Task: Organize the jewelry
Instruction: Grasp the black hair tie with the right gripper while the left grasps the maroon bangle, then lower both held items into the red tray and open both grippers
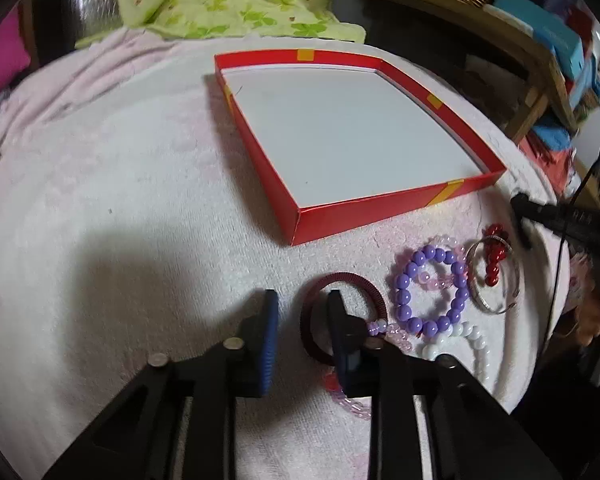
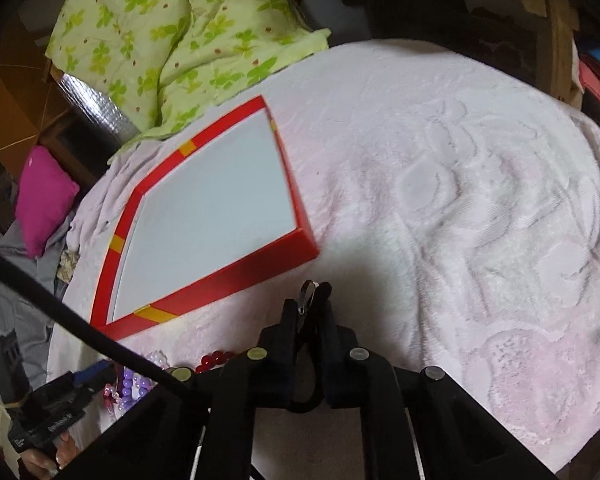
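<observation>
Purple bead bracelet beside shallow red box with white floor.

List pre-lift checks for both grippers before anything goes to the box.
1. Right fingers pinching the silver bangle: ok.
2. Left fingers closed on the dark red ring: not ok, they straddle its rim with a gap.
3. Bangle free of the red beads: cannot tell, they overlap.
4. Red box open, floor bare: ok.
</observation>
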A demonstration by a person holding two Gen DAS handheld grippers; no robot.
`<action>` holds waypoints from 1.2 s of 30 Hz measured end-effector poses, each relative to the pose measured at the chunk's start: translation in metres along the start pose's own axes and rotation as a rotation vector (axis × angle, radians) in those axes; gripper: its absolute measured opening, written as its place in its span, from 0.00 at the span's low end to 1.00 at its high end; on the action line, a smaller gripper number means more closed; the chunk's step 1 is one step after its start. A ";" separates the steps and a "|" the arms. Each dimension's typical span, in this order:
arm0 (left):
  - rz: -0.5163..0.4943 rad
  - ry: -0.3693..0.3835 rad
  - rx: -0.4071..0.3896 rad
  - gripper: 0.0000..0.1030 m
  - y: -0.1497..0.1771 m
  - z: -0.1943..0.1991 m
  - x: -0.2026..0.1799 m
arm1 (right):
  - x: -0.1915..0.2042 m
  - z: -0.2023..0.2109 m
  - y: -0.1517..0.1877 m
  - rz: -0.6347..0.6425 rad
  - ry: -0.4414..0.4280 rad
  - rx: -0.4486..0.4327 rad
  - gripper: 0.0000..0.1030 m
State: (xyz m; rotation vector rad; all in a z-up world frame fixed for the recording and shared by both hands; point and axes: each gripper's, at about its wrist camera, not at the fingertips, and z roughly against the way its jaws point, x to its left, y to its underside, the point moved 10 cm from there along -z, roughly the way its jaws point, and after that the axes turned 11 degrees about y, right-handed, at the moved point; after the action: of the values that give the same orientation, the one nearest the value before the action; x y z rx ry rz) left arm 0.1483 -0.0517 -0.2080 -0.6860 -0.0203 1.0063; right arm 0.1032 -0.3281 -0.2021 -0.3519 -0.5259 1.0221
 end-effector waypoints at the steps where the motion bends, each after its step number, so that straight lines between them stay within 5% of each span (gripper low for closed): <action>1: -0.006 0.023 0.007 0.06 0.000 -0.001 -0.004 | -0.001 0.004 -0.002 -0.006 -0.008 -0.014 0.10; 6: -0.041 0.008 -0.023 0.04 -0.001 0.006 -0.015 | 0.005 0.020 -0.009 -0.036 -0.088 -0.053 0.10; 12: -0.068 0.052 -0.186 0.04 -0.026 0.046 -0.028 | 0.028 0.049 -0.024 -0.055 -0.246 -0.133 0.10; 18: -0.064 0.075 -0.346 0.04 -0.060 0.067 -0.033 | 0.063 0.040 -0.036 -0.039 -0.279 -0.130 0.10; 32: 0.001 -0.064 -0.195 0.07 -0.091 -0.008 -0.009 | 0.100 -0.031 -0.044 -0.061 -0.242 0.012 0.14; 35: -0.010 -0.090 -0.187 0.41 -0.089 -0.008 -0.008 | 0.087 -0.037 -0.051 -0.101 -0.214 0.021 0.52; 36: -0.017 -0.109 -0.200 0.49 -0.089 -0.004 -0.008 | 0.084 -0.034 -0.055 -0.111 -0.214 0.003 0.73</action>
State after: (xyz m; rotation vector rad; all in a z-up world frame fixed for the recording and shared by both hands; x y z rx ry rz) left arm 0.2139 -0.0907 -0.1614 -0.8114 -0.2241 1.0329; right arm 0.1962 -0.2826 -0.1814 -0.2083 -0.7287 0.9580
